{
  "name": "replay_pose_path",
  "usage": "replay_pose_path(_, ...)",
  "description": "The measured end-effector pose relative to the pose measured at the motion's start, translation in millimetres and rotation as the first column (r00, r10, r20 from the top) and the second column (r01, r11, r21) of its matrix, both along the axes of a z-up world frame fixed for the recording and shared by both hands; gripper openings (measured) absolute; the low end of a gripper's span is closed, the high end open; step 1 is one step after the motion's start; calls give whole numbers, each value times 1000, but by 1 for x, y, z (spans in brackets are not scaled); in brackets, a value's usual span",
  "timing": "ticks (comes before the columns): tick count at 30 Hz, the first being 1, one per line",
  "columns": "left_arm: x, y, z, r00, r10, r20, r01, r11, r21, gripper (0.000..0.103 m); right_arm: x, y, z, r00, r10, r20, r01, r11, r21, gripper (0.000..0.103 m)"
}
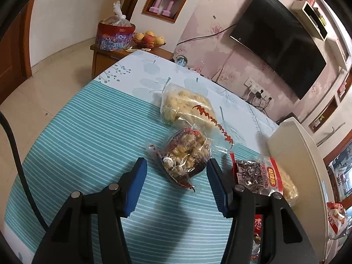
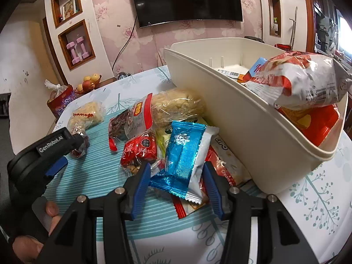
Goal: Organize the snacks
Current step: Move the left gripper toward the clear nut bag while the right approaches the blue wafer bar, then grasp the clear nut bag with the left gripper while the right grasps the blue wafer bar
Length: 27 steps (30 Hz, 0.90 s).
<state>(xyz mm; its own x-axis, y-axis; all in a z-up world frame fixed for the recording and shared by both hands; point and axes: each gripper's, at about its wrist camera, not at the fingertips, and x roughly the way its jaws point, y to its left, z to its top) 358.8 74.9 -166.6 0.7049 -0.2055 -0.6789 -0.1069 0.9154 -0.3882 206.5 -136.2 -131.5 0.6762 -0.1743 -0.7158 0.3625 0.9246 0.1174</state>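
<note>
A cream bin (image 2: 242, 132) sits right of a snack pile on the table (image 1: 77, 132). The right gripper (image 2: 177, 176) clamps a blue-and-white packet (image 2: 184, 158). The left gripper (image 1: 176, 169), half-open and empty, frames a clear snack bag (image 1: 187, 154) dead ahead.

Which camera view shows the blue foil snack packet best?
The right wrist view. There the blue foil snack packet lies whole and near, between the fingers of the right gripper, on top of other snacks beside the cream bin. The left wrist view does not show this packet at all; it shows other bags.
</note>
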Motion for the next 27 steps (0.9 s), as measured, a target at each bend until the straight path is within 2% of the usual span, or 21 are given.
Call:
replay_pose_path(2, 3, -6, 1, 1000, -11, -10, 12, 999, 36, 55, 0, 0, 0, 1000, 0, 1, 0, 1000, 3, 50)
replay_pose_path(5, 9, -19, 4, 998, -41, -50, 47, 990, 131, 56, 0, 0, 0, 1000, 0, 1, 0, 1000, 3, 50)
replay_pose_path(7, 12, -21, 7, 997, -37, -64, 46, 988, 144, 56, 0, 0, 0, 1000, 0, 1, 0, 1000, 2, 50)
replay_pose_path(9, 15, -22, 11, 996, -38, -75, 49, 986, 156, 61, 0, 0, 1, 1000, 0, 3, 0, 1000, 4, 50)
replay_pose_path(14, 17, -35, 23, 996, -41, -78, 60, 961, 268, 63, -2, -1, 3, 1000, 3, 10, -3, 1000, 16, 50)
replay_pose_path(20, 26, -51, 28, 993, -78, -94, 105, 937, 335, 64, -2, -2, 4, 1000, 23, 9, -23, 1000, 14, 48)
replay_pose_path(22, 32, -55, 26, 991, -70, -110, 107, 921, 375, 64, -2, -4, 3, 1000, 31, 5, -31, 999, 10, 47)
replay_pose_path(27, 42, -59, 19, 989, -61, -137, 112, 907, 406, 64, -2, -7, 4, 999, 47, -1, -47, 999, 18, 46)
